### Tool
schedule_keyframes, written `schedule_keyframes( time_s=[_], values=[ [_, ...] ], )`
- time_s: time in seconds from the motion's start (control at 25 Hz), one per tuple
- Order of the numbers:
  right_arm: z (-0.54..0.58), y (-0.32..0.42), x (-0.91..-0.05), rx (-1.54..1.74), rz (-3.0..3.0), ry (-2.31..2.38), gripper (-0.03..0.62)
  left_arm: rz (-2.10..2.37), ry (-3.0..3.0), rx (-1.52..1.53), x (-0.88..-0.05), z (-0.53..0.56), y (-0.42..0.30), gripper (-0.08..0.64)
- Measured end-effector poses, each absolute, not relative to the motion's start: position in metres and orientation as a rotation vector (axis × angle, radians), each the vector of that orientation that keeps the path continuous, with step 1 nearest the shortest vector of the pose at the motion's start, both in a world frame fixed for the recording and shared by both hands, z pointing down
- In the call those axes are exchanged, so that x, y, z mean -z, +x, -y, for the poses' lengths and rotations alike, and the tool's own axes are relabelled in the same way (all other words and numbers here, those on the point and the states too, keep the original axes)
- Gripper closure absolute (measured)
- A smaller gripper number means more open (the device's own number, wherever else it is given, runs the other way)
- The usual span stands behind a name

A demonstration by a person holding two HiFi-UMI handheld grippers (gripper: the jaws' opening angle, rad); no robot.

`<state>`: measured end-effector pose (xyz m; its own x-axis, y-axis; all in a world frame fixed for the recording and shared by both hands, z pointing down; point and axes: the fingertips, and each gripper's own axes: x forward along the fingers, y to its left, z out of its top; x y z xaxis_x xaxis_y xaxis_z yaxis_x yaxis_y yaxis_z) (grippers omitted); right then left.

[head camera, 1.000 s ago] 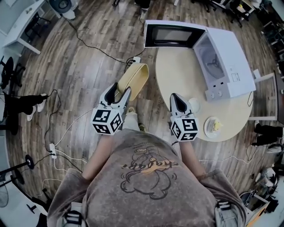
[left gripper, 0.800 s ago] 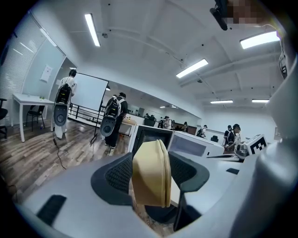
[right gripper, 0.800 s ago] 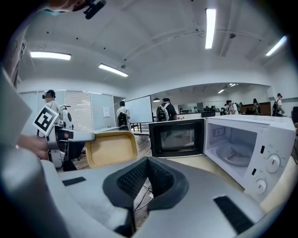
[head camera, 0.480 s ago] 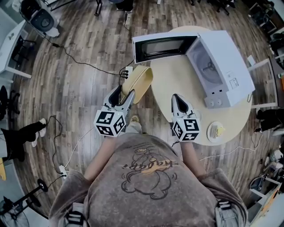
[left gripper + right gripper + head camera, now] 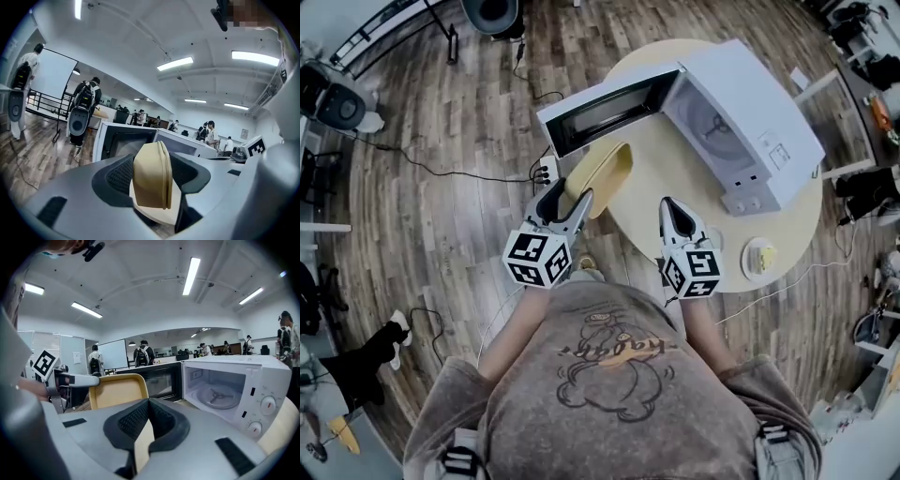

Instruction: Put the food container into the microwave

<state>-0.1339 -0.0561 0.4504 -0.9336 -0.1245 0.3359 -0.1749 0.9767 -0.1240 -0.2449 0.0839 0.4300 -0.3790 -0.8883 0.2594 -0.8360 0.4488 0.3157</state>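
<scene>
Your left tongs (image 5: 565,195) are clamped on the food container (image 5: 598,176), which stands on edge just short of the microwave (image 5: 750,122), near its open door (image 5: 600,108). I'd roll that wrist to lay the box flat, then slide it in low over the turntable (image 5: 219,397). Your right tongs (image 5: 677,211) are pinched together and empty, in front of the microwave over the tabletop (image 5: 666,169). Both forearms reach forward, tongs tipped slightly down.
</scene>
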Motion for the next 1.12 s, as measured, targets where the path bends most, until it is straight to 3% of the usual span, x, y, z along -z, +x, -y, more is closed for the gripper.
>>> schedule_keyframes(
  time_s=[0.56, 1.12],
  values=[
    [0.097, -0.068, -0.451, -0.302, 2.7, 0.721, 0.592, 1.987, 1.777, 0.153, -0.449, 0.003, -0.233, 0.304],
    [0.121, -0.037, -0.452, -0.341, 2.668, 0.873, 0.592, 1.871, 1.822, 0.16, -0.459, 0.047, -0.218, 0.304]
  ],
)
